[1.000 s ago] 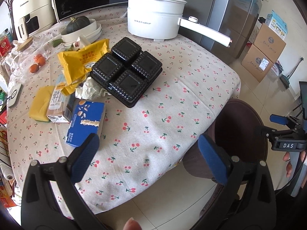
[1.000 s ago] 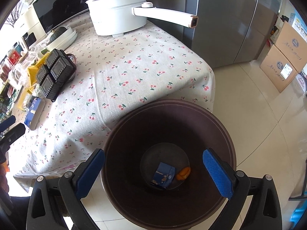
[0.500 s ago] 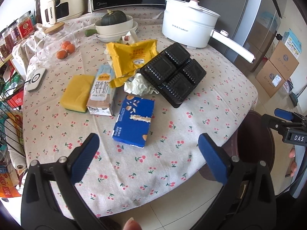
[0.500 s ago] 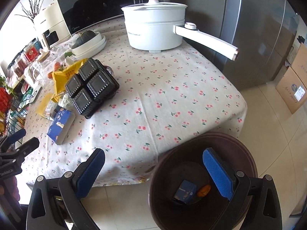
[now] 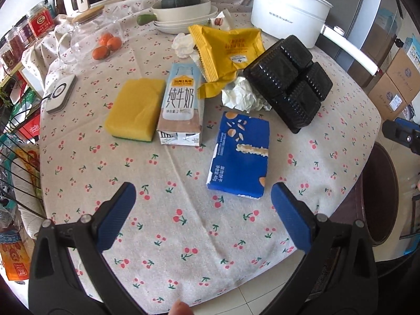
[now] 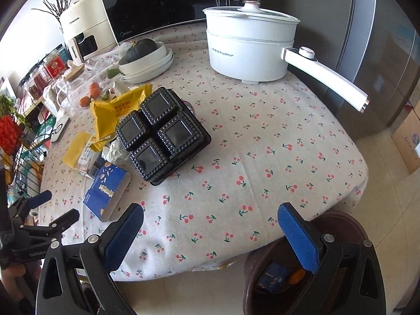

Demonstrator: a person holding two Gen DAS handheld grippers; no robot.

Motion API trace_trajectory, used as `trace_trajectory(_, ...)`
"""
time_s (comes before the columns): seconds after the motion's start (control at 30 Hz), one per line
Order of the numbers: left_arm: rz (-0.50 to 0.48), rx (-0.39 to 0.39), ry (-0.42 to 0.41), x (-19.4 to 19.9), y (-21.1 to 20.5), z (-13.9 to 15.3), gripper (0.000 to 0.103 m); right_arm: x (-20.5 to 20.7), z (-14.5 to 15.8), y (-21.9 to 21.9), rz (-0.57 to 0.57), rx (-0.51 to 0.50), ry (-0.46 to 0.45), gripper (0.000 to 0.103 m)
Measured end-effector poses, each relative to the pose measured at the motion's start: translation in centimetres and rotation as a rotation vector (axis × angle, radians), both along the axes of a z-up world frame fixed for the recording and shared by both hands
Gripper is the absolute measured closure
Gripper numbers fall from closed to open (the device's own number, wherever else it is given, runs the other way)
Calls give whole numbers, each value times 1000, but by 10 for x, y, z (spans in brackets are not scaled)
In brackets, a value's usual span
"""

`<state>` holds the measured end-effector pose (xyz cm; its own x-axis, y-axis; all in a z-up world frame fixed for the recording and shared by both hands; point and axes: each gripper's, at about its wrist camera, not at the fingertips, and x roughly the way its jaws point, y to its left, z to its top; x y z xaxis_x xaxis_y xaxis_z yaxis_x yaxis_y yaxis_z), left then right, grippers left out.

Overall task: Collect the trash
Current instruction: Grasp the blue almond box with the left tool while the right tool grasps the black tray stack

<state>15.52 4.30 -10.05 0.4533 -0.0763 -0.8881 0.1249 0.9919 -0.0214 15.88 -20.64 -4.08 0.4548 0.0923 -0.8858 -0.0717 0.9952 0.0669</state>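
1. The left gripper (image 5: 203,207) is spread wide and holds nothing; it hovers over the near edge of the cherry-print tablecloth (image 5: 183,236).
2. Just beyond its fingers lies a blue biscuit box (image 5: 240,155), flat on the cloth.
3. Behind this box are a milk carton (image 5: 181,105), a yellow sponge (image 5: 135,109), a crumpled tissue (image 5: 241,97), a yellow wrapper (image 5: 228,50) and a black plastic tray (image 5: 288,81).
4. The right gripper (image 6: 210,233) is also spread and empty, at the table edge.
5. The brown trash bin (image 6: 262,296) stands on the floor beside the table; a small blue box (image 6: 273,278) lies inside it.
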Motion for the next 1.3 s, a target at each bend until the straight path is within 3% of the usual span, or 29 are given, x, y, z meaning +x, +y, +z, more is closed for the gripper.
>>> trace_trajectory(0.33,-37,-8,96,35,-28,-30,2,19,-9,-2,-19,-12,21,0)
trace_trajectory(0.43,-21,-48,117,43,-30,-33,9,21,-11,-3,-17,-25,25,0)
trace_trajectory(0.57,-6,-83,156,48,-31,-39,37,21,-15,-5,-16,-31,33,0)
trace_trajectory(0.9,-3,-138,93,34,-14,-6,40,38,-18,8,50,-32,43,0)
trace_trajectory(1.07,6,-144,52,31,-1,8,46,64,-24,10,39,21,48,0)
trace_trajectory(1.1,6,-155,52,32,3,9,59,69,-25,13,46,32,42,0)
trace_trajectory(1.13,4,-168,60,33,6,9,63,75,-26,15,58,41,37,0)
trace_trajectory(1.3,-11,-186,139,32,10,-5,62,98,-37,27,128,70,10,1)
